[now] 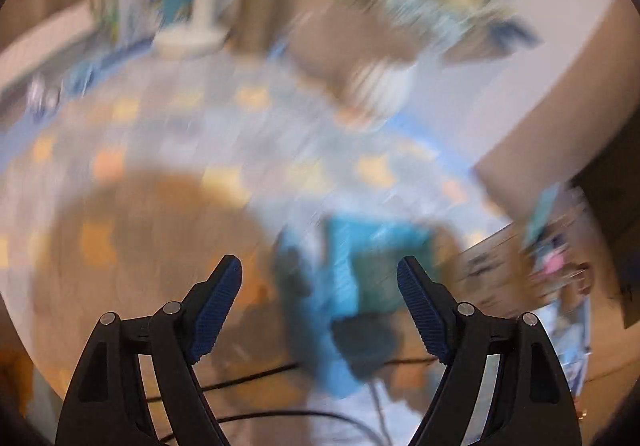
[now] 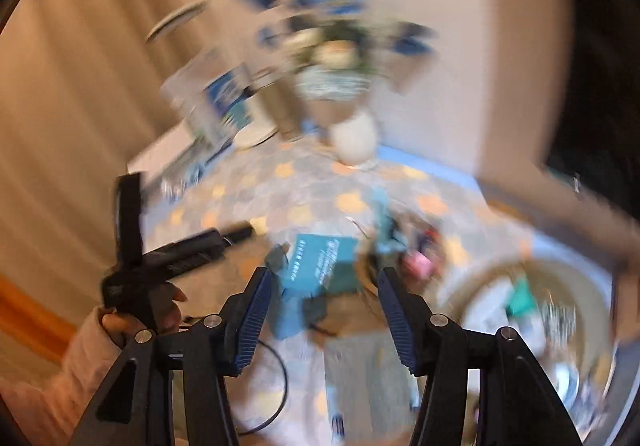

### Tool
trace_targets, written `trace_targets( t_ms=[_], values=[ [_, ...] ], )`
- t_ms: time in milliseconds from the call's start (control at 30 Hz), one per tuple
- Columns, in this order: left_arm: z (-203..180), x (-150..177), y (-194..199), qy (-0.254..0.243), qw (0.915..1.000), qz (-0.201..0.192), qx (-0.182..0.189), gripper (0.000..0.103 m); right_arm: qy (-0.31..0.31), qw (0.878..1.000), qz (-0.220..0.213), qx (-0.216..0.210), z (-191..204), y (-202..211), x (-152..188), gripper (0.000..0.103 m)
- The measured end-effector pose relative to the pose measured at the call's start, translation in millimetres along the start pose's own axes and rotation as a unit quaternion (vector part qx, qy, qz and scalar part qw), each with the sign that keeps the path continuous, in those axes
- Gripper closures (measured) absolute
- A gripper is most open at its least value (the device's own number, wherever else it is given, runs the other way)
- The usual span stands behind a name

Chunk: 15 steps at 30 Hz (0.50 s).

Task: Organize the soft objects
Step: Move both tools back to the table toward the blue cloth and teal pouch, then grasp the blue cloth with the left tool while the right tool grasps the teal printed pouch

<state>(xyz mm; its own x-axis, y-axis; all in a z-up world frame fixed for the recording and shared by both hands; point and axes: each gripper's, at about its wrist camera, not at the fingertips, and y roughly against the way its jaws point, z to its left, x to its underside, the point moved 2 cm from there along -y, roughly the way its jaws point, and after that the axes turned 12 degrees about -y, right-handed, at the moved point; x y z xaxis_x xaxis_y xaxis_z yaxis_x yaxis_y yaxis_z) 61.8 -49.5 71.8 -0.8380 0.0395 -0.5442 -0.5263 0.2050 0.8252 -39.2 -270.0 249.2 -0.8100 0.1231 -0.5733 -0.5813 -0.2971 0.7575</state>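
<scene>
Soft objects can't be picked out through the blur; a teal box sits mid-tabletop. Left gripper and right gripper are both released, empty. Slow down, settle, then approach squarely. Cables, a bowl at the right edge and a vase at the far edge crowd the way.

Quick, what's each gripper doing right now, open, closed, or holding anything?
Left gripper: jaws open, nothing between them.
Right gripper: jaws open, nothing gripped.
</scene>
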Motion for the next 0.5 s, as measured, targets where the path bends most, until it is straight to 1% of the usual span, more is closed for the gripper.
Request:
trace_targets(
  t_ms=[33, 67, 100, 167, 200, 233, 267, 300, 333, 367, 400, 433, 467, 500],
  values=[
    [4, 10, -13, 0.006, 0.9999, 0.015, 0.005, 0.024, 0.031, 0.999, 0.007, 0.018, 20, -20, -3, 0.049],
    [3, 21, -25, 0.008, 0.9995, 0.027, 0.013, 0.024, 0.043, 0.999, 0.016, 0.023, 27, -31, -6, 0.049],
    [0, 28, -32, 0.007, 0.9993, 0.032, 0.019, 0.024, 0.061, 0.997, 0.039, 0.028, 40, -56, -13, 0.049],
    [-10, 43, -42, -0.006, 0.9988, 0.042, 0.027, 0.024, 0.061, 0.995, 0.069, 0.046, 48, -91, -25, 0.048],
    [-17, 48, -45, -0.008, 0.9984, 0.047, 0.03, 0.025, 0.06, 0.99, 0.107, 0.068, 54, -123, -32, 0.047],
    [-24, 53, -50, -0.007, 0.9985, 0.047, 0.027, 0.025, 0.065, 0.985, 0.138, 0.077, 56, -145, -35, 0.047],
    [-30, 54, -49, -0.019, 0.9992, 0.034, 0.012, 0.025, 0.072, 0.978, 0.175, 0.085, 56, -169, -36, 0.047],
    [-35, 55, -51, -0.034, 0.9989, 0.031, 0.001, 0.031, 0.083, 0.968, 0.217, 0.098, 57, -196, -31, 0.047],
    [-40, 55, -52, -0.051, 0.9981, 0.026, -0.023, 0.047, 0.093, 0.954, 0.261, 0.115, 55, -225, -26, 0.047],
    [-44, 55, -54, -0.063, 0.9966, 0.021, -0.049, 0.057, 0.102, 0.941, 0.293, 0.135, 52, -250, -18, 0.047],
    [-45, 54, -54, -0.066, 0.9957, 0.018, -0.063, 0.07, 0.108, 0.935, 0.303, 0.149, 48, -261, -13, 0.047],
    [-41, 52, -54, -0.053, 0.9964, 0.01, -0.065, 0.082, 0.108, 0.929, 0.31, 0.17, 43, -276, -8, 0.047],
    [-36, 50, -54, -0.035, 0.9974, 0.005, -0.062, 0.088, 0.096, 0.929, 0.312, 0.175, 39, -284, -6, 0.047],
    [-33, 50, -54, -0.024, 0.9981, 0.004, -0.057, 0.092, 0.071, 0.931, 0.315, 0.172, 34, -290, -5, 0.047]
  ],
)
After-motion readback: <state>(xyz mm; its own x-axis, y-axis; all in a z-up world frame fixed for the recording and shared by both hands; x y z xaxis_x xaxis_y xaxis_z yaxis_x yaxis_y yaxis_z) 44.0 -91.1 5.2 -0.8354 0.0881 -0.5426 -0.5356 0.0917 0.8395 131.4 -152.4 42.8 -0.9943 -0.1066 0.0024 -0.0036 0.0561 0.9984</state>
